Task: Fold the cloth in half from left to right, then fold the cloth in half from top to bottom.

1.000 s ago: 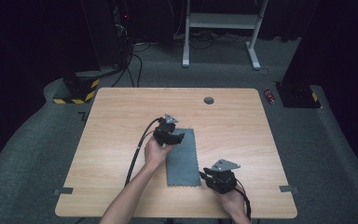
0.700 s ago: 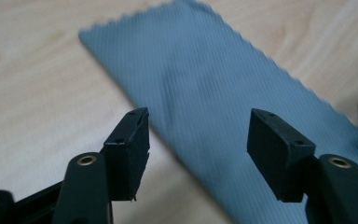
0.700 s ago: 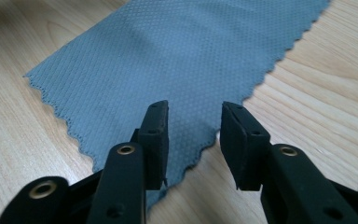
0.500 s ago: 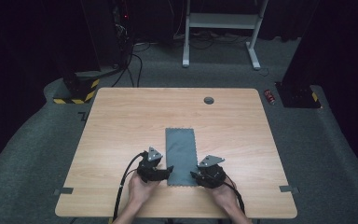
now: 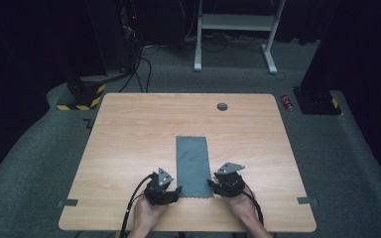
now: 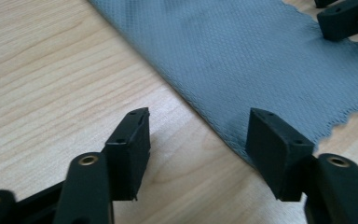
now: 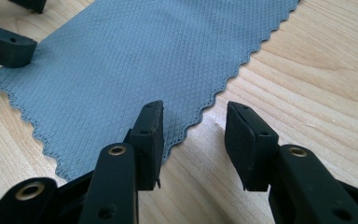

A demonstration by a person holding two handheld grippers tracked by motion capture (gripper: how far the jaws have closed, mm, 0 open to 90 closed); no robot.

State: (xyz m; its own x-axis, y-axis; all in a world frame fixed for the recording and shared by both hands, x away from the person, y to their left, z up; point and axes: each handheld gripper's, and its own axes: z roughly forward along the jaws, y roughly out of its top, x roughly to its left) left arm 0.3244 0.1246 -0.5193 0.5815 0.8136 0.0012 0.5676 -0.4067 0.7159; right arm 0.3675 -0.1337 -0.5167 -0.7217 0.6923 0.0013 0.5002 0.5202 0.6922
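Left claw (image 5: 177,190) has dropped back; both claws, right claw (image 5: 211,183) included, gape empty astride cloth (image 5: 193,163) edges.

no readable text or labels anywhere

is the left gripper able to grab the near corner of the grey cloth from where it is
Probably yes. The left gripper is open, its jaws straddling the cloth edge by the near corner, with nothing between them but bare table. The right gripper sits at the opposite corner.
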